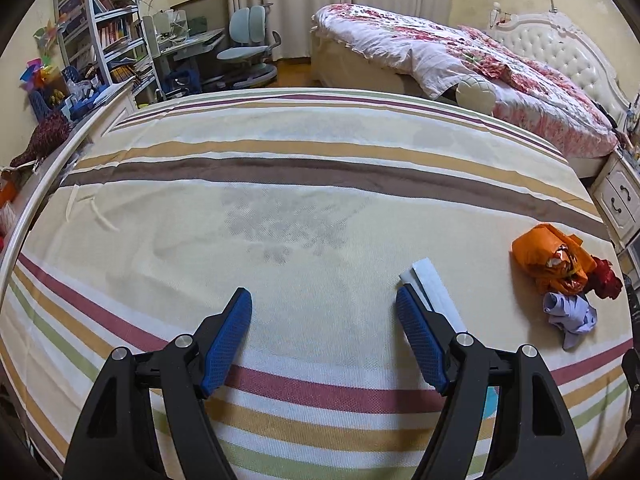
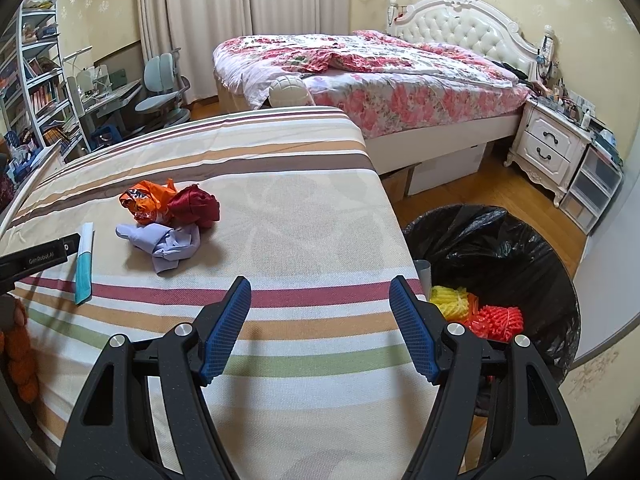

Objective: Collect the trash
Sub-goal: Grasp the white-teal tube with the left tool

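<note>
Right wrist view: bin [image 2: 532,256] beside the striped bed already holds netting; wrappers [image 2: 168,216] and a white-teal packet [image 2: 85,256] remain left of it. Both grippers [image 2: 320,320] [image 1: 324,328] gape empty.

The striped bedsheet [image 2: 304,216] under both grippers is matt woven cloth. Ahead of the right gripper [image 2: 320,298] lie a glossy crinkled orange wrapper [image 2: 142,202], shiny red fabric [image 2: 196,204] and soft lilac cloth [image 2: 168,244]. To its right, the bin liner [image 2: 480,240] is glossy black plastic.
</note>
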The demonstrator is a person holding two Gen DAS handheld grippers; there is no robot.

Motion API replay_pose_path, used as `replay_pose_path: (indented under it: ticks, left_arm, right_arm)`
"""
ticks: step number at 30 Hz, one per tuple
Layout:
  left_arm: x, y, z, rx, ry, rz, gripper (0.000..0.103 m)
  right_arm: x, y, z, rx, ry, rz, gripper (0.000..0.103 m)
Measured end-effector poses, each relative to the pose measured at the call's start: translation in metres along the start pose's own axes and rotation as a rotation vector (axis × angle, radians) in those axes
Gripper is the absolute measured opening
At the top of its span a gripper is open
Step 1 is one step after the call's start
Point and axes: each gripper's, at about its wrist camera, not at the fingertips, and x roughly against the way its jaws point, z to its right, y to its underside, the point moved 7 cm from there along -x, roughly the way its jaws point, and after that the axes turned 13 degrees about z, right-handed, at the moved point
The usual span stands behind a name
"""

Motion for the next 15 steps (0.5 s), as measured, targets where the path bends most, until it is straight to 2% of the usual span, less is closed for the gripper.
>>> replay_pose_path:
  ticks: [6,15]
  left_arm:
    - [0.016,-0.005,-0.002,0.036,-0.001,0.032,0.073]
    - [0.022,0.001,0.035,-0.020,0.060,0.027,0.073]
  right_arm:
    - [-0.001,0.000,0.001,-0.001,-0.001,-0.001,0.070]
    - [-0.001,0.001,0.001,-0.009,-0.007,-0.002,0.070]
